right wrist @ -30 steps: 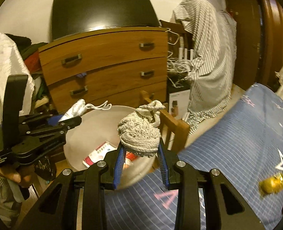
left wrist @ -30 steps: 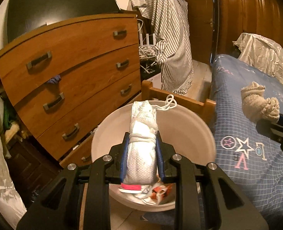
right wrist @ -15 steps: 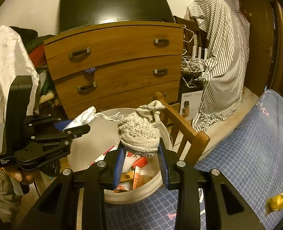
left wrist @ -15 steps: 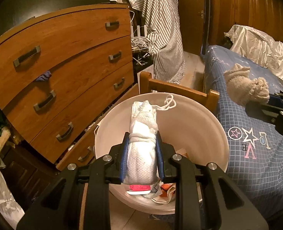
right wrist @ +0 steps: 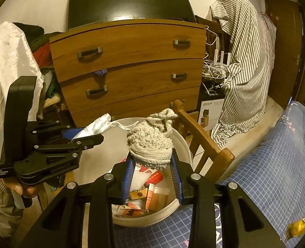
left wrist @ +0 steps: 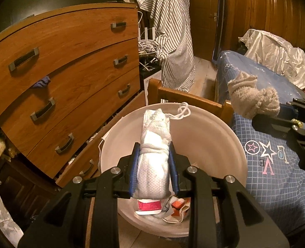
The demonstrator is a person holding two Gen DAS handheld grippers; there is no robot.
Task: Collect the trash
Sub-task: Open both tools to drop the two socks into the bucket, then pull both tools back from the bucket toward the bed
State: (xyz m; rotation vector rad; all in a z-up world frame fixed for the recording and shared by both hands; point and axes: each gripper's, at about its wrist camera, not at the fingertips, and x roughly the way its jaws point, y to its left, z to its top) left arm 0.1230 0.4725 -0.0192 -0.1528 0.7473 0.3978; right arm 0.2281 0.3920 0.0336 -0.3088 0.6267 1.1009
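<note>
Both tongs carry rolled cloth over a white bucket (left wrist: 204,128). Left tongs (left wrist: 153,165) are nearly closed, their 2 blue pads pressed against the sides of a white mesh bundle (left wrist: 154,155), which stands upright between them with a looped white string (left wrist: 184,111) trailing from its top. Right tongs (right wrist: 151,173) have just eased a little wider; a grey knitted bundle (right wrist: 150,142) sits between their blue pads at its lower edge, and its knotted top leans toward the chair. In the right wrist view, the left tongs (right wrist: 90,136) come in from the left with the white mesh bundle (right wrist: 94,127) sticking out past their tips, and a hand (right wrist: 22,190) in a ribbed sleeve cuff grips the handle.

Below both bundles the bucket holds trash: red-and-white packets (right wrist: 152,177), orange cardboard scraps (right wrist: 140,194) and crumpled paper. It stands beside a wooden chair (right wrist: 202,142) and a bed with a blue checked sheet (right wrist: 266,177) printed with stars; a yellow wrapper (right wrist: 299,228) lies on the sheet near the right edge.

Behind the bucket is a wooden dresser (right wrist: 131,68) with 3 clear drawers, a blue scrap of cloth (right wrist: 101,72) poking from one. A striped shirt (right wrist: 245,72) hangs to its right.
</note>
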